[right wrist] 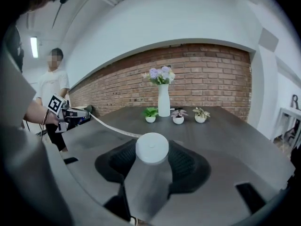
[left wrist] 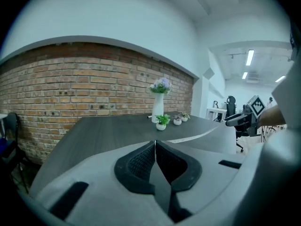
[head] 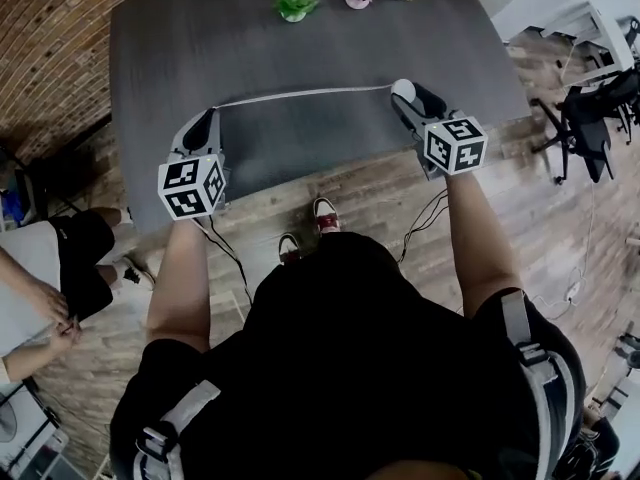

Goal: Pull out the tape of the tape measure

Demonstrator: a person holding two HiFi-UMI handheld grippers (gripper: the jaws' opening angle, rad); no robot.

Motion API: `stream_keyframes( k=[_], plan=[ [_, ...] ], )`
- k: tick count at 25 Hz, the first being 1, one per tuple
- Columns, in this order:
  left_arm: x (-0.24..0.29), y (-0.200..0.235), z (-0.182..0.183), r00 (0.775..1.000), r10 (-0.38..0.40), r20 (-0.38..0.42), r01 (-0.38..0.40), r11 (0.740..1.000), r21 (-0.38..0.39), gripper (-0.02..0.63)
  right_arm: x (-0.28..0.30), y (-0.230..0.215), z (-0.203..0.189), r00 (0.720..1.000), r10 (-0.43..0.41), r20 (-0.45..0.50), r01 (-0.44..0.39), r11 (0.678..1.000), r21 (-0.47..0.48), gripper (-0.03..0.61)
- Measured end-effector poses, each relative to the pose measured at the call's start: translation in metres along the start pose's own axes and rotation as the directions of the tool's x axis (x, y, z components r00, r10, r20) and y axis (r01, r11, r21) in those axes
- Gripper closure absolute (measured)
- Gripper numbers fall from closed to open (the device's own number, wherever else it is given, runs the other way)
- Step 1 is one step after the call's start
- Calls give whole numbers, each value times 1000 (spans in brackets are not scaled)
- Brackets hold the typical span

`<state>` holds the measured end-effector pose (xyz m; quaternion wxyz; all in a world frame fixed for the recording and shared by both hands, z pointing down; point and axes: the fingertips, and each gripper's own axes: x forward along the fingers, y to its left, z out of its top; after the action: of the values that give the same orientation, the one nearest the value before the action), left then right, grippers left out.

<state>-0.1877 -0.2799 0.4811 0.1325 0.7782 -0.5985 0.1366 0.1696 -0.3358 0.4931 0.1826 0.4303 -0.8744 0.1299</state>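
- The left gripper [left wrist: 154,144] has its jaws pressed together, and the thin end of the tape [head: 300,95] is pinched at their very tip.
- The right gripper [right wrist: 152,157] is clamped on the tape measure [right wrist: 152,148] — a round white case seated between the dark ribbed pads [right wrist: 188,164], its flat face turned toward the camera.
- In the head view the tape runs as a pale, slightly bowed line from the left gripper's tip across to the case, over the near part of the dark grey table [head: 300,48]. Whether it touches the tabletop cannot be told.
- The two grippers are well apart, each over the table's near edge and held on a bare forearm.
- In the right gripper view the tape leaves the case to the left and reaches the other gripper — its marker cube shows small in the distance.
- At the far end of the table stands a white vase [right wrist: 163,102] of lilac flowers, with three small potted plants [right wrist: 178,117] in a row near it.
- A brick wall [left wrist: 70,93] runs behind the table.
- A person in a white shirt [right wrist: 52,86] stands beyond the left gripper.
- An office chair [head: 585,118] stands on the wooden floor [head: 380,193] to the right of the table.
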Motion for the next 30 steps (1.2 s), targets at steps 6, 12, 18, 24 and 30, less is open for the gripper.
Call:
stream_keyframes(
  k=[6,12,18,24,30],
  plan=[
    [54,-1,-21,998,9,-65,-8,1000,4,598,39,-40,-35,997,-44,-68,47,998,45,365],
    [86,0,-41,993,31,-117,-34,999,-22,598,67,-59,-57,990,-48,-133,57,996,68,365],
    [95,1,-48,990,27,-140,-31,999,-26,597,77,-59,-66,985,-24,-171,36,997,69,364],
    [88,5,-46,992,47,-118,-53,997,-52,578,74,-58,-64,989,-22,-148,37,994,101,331],
    [63,12,9,997,74,30,-72,995,-72,578,47,-67,-3,991,-129,27,126,986,106,470]
  ],
)
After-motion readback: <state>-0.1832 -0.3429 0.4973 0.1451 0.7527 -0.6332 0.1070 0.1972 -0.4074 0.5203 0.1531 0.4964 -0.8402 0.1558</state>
